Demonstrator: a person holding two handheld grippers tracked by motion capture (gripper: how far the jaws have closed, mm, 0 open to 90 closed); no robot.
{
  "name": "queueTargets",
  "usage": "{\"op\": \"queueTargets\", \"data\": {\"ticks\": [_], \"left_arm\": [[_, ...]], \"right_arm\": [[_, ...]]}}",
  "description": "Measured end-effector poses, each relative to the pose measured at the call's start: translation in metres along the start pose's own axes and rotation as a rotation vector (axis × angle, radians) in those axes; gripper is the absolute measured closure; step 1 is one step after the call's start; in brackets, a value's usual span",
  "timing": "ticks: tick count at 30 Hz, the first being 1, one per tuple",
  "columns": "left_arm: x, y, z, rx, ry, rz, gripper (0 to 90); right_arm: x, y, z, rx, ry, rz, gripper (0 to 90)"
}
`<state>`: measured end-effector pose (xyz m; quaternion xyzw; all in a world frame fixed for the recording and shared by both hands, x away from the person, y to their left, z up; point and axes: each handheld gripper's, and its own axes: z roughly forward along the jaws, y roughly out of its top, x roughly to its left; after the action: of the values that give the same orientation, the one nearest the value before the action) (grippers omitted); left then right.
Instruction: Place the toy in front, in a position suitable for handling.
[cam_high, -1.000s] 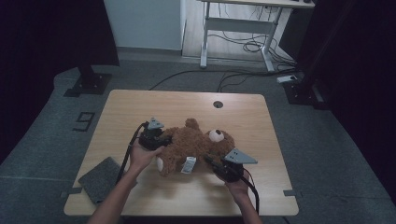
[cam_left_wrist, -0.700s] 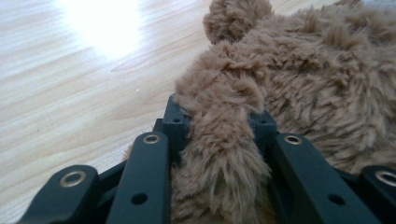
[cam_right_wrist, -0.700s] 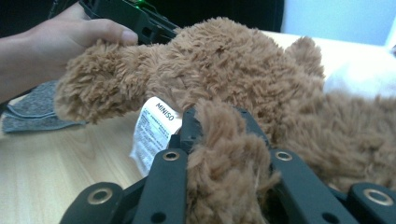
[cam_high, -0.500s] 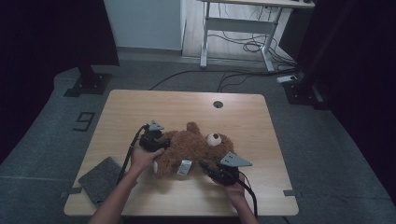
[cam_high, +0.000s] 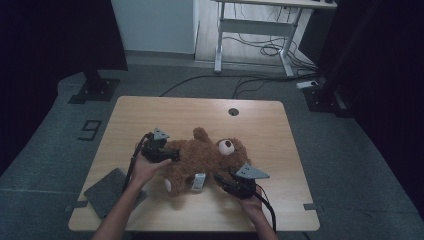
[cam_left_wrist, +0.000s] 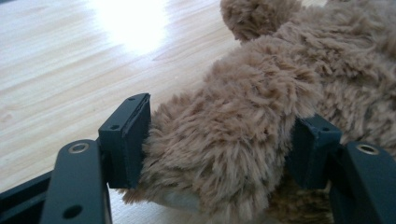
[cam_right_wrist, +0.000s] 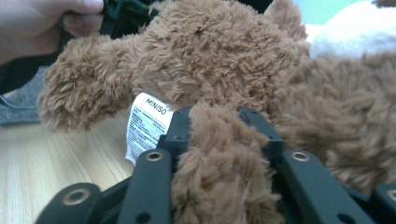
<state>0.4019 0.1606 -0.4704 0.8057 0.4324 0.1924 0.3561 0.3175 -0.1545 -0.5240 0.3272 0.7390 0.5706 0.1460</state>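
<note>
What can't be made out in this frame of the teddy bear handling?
- Small print on the label under "MINISO": right gripper view, too small and blurred.
- Whether the left gripper presses the teddy bear: left gripper view, fur covers the pads.
- Grey pad: high view, partly under the forearm.

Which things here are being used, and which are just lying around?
In use: teddy bear; left gripper, jaws just opening around a limb; right gripper, jaws just opening too, fur pinched between them.
Lying about: grey pad; background desk; floor cables.
</note>
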Motion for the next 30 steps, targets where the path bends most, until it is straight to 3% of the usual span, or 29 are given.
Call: {"op": "queueTargets", "data": {"ticks": [5, 10, 11, 13, 15, 21, 30], "left_arm": [[0.001, 0.005, 0.013, 0.008, 0.014, 0.014, 29.5], [0.014, 0.005, 0.03, 0.038, -0.042, -0.054, 23.6], [0.017, 0.003, 0.032, 0.045, -0.045, -0.067, 19.3], [0.021, 0.002, 0.032, 0.049, -0.052, -0.077, 18.0], [0.025, -0.001, 0.027, 0.042, -0.055, -0.077, 17.4], [0.043, -0.01, -0.009, -0.019, -0.057, -0.111, 17.6], [0.031, -0.023, -0.044, -0.072, -0.065, -0.095, 18.6]], "right_arm": [[0.002, 0.001, 0.0, 0.007, 0.016, -0.004, 70.5], [-0.001, 0.003, 0.0, -0.003, -0.006, 0.008, 70.8], [-0.003, 0.003, 0.001, -0.006, -0.037, 0.026, 70.8], [-0.004, 0.003, 0.001, -0.006, -0.042, 0.03, 70.8], [-0.006, 0.002, 0.003, -0.001, -0.061, 0.049, 71.0], [-0.005, 0.001, 0.003, 0.009, -0.088, 0.085, 71.5], [0.0, 0.002, 0.011, 0.005, -0.096, 0.094, 71.2]]}}
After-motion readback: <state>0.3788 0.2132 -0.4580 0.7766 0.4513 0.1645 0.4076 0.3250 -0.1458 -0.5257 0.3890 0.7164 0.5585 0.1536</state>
